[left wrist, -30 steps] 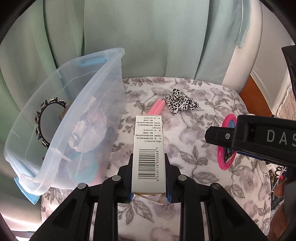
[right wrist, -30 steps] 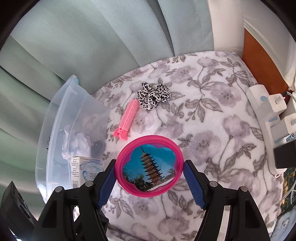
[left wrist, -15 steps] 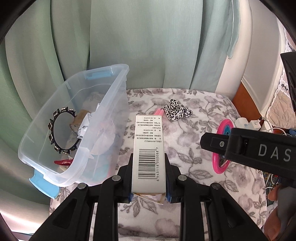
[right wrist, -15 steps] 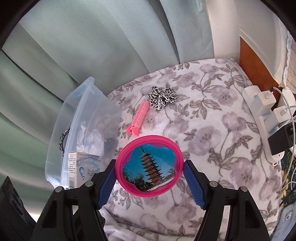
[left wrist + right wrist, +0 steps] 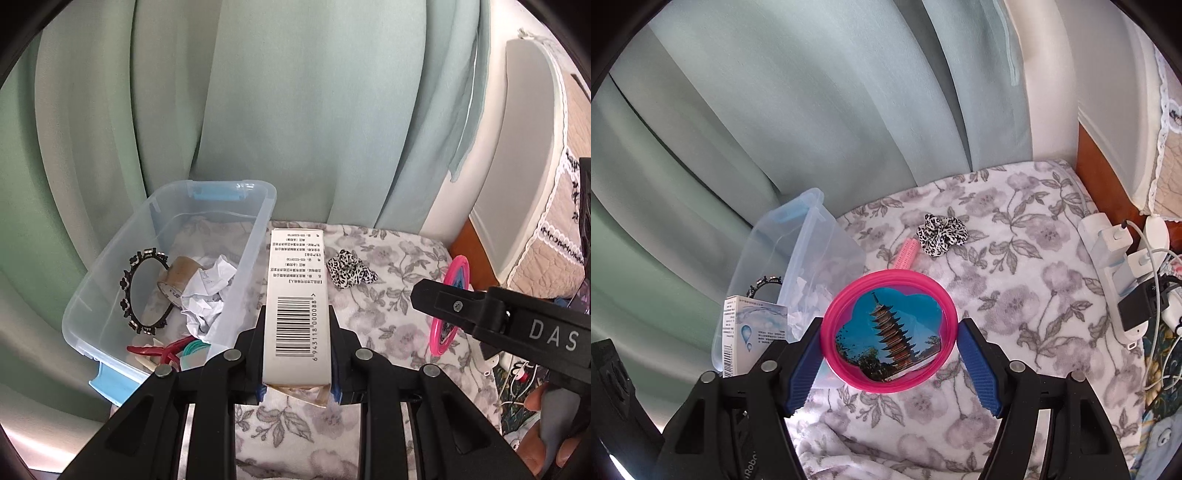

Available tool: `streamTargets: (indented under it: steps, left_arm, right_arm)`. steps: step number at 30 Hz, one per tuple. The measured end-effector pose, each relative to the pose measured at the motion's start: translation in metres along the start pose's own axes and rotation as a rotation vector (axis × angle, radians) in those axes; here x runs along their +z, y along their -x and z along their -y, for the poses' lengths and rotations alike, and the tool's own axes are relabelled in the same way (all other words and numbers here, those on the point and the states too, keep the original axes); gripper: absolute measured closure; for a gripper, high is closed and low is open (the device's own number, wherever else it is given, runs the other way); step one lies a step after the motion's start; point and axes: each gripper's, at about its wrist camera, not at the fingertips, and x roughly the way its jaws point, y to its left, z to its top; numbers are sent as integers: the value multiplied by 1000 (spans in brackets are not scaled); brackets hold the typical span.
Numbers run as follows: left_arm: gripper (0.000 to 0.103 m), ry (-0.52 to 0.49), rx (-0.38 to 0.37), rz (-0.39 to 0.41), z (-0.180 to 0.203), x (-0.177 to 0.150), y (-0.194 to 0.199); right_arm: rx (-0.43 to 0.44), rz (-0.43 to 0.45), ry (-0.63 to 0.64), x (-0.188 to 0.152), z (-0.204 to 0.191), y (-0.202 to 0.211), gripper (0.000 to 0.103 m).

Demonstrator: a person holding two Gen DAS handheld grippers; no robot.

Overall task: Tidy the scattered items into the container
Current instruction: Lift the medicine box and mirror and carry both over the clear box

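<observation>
My left gripper (image 5: 297,354) is shut on a tall white carton (image 5: 296,295) with a barcode, held above the floral blanket just right of the clear plastic bin (image 5: 258,243). The carton (image 5: 753,328) also shows at the left of the right wrist view. My right gripper (image 5: 890,350) is shut on a round pink-rimmed disc (image 5: 890,332) with a pagoda picture; the disc (image 5: 448,306) appears edge-on in the left wrist view. On the blanket lie a leopard-print scrunchie (image 5: 942,234) and a pink hair roller (image 5: 905,254). The bin (image 5: 820,243) stands at the left.
Inside the bin lie a black studded bangle (image 5: 144,291), a tape roll (image 5: 177,280), crumpled paper (image 5: 207,295) and red and teal clips (image 5: 173,350). Green curtains (image 5: 295,110) hang behind. A power strip (image 5: 1119,266) with chargers and cables sits at the blanket's right edge.
Both grippers have risen with the carton and the disc still in them; the bin, scrunchie and roller now look smaller and farther below, and more of the bin's inside shows.
</observation>
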Motion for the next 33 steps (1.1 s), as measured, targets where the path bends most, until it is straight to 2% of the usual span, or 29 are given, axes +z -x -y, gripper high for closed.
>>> streamTargets:
  steps: [16, 25, 33]
  left_arm:
    - [77, 62, 12, 76, -56, 25, 30]
    - [77, 128, 47, 78, -97, 29, 28]
    - [77, 175, 49, 68, -123, 23, 24]
  right_arm:
    - [67, 69, 134, 7, -70, 22, 29]
    - [65, 59, 195, 1, -100, 13, 29]
    - [65, 29, 242, -6, -127, -3, 29]
